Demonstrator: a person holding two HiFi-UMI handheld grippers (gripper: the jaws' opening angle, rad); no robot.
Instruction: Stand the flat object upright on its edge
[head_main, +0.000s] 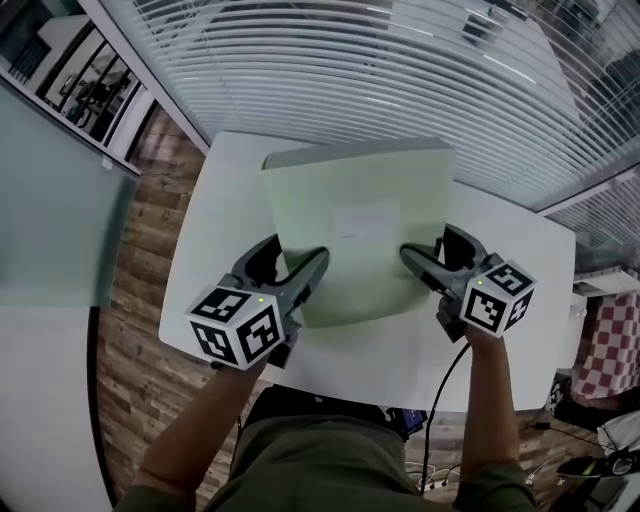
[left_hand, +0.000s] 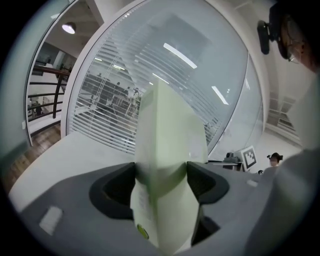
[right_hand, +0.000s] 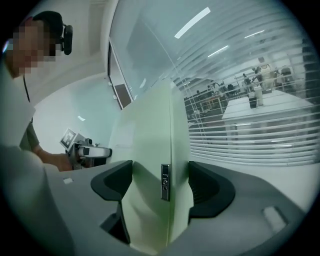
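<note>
Pale green flat panel (head_main: 360, 260), white label (head_main: 367, 222) mid-face, tilted, held at both sides.

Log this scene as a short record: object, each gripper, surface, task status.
object: pale green flat object, tilted up, broad face toward the head view
left gripper: shut on the flat object's left side
right gripper: shut on its right side
surface: white table
status: held between both grippers; whether its lower edge rests on the table cannot be told
</note>
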